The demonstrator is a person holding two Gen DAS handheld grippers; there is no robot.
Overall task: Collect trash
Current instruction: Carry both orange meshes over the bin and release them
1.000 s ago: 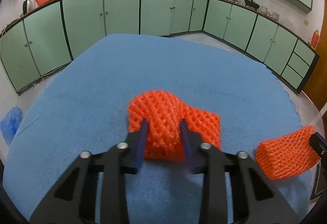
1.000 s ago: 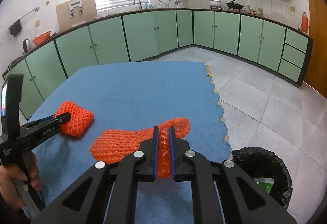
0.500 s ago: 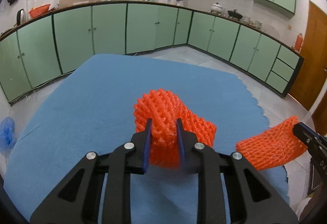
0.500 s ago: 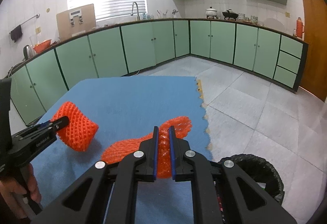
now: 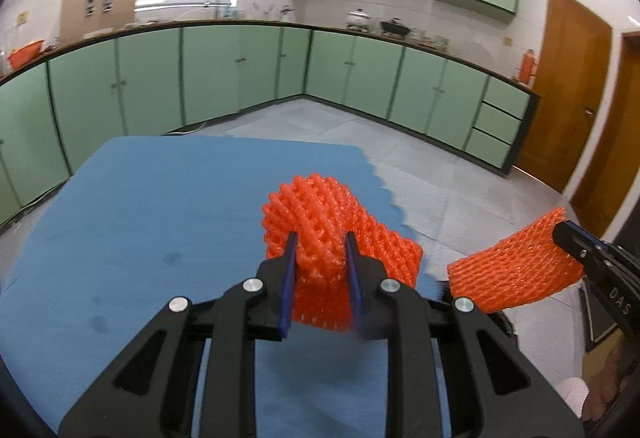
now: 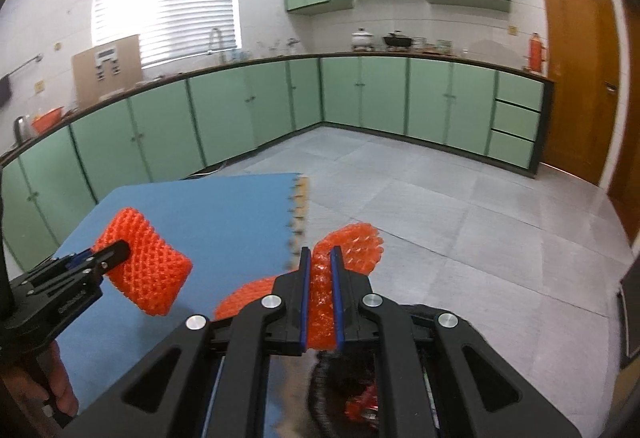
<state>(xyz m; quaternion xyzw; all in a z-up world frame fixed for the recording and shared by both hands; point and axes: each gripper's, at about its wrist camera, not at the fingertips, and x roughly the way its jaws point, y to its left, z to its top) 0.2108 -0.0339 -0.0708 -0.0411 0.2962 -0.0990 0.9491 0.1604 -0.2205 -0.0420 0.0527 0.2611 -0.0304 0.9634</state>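
Observation:
My left gripper (image 5: 319,244) is shut on a curled orange foam net (image 5: 320,214) and holds it above the blue mat (image 5: 168,206); the net also shows in the right wrist view (image 6: 148,270). My right gripper (image 6: 320,258) is shut on a second orange foam net (image 6: 352,242), held past the mat's right edge; that net also shows in the left wrist view (image 5: 516,270). The black trash bin (image 6: 340,390) lies just below the right gripper, mostly hidden behind it.
The blue mat (image 6: 224,214) ends in a scalloped right edge. Grey tiled floor (image 6: 460,222) spreads to the right. Green cabinets (image 6: 360,106) line the walls and a wooden door (image 6: 576,86) stands at the right.
Both grippers rose off the mat with their nets and moved right; the right gripper now hangs over the bin beyond the mat's edge.

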